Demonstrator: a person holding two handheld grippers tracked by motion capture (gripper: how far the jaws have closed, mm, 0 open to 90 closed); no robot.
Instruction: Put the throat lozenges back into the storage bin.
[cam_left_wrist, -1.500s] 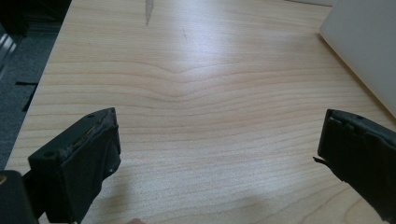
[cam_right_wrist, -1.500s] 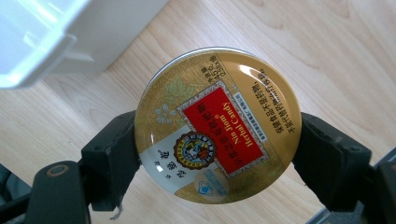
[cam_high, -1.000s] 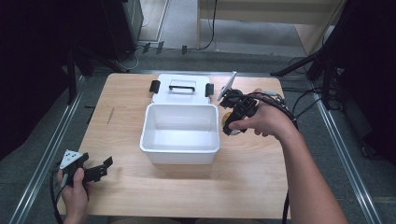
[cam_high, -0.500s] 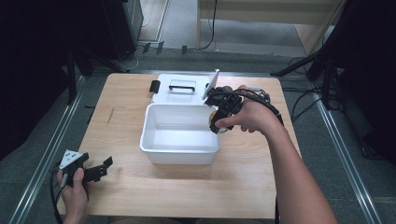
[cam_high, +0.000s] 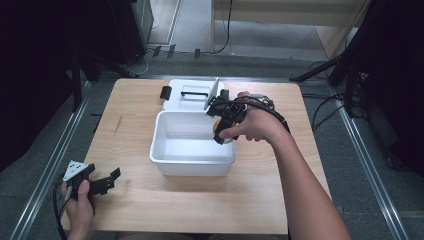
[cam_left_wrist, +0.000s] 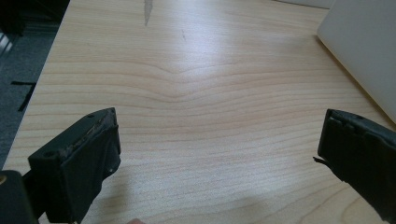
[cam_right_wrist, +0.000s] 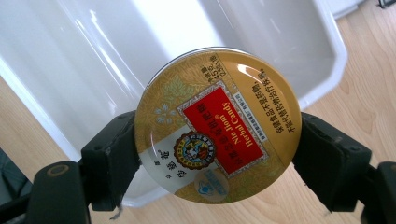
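Over the bin's (cam_high: 192, 161) right rim my right gripper (cam_right_wrist: 217, 154) clamps the tin (cam_right_wrist: 217, 126), probably about to drop it, needing lowering then release; left gripper (cam_left_wrist: 217, 154) gapes empty.

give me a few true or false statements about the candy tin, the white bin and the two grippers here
1. The right gripper is shut on the round gold candy tin. True.
2. The tin already lies on the floor of the white bin. False: it is clamped between the jaws, in the air at the bin's right rim.
3. The left gripper holds the bin's lid. False: its jaws stand wide open over bare wood, with nothing between them.
4. The white lid lies on the table behind the bin. True.
5. The tin's label has a red panel. True.
6. The white bin is full of tins. False: nothing can be seen lying inside it.
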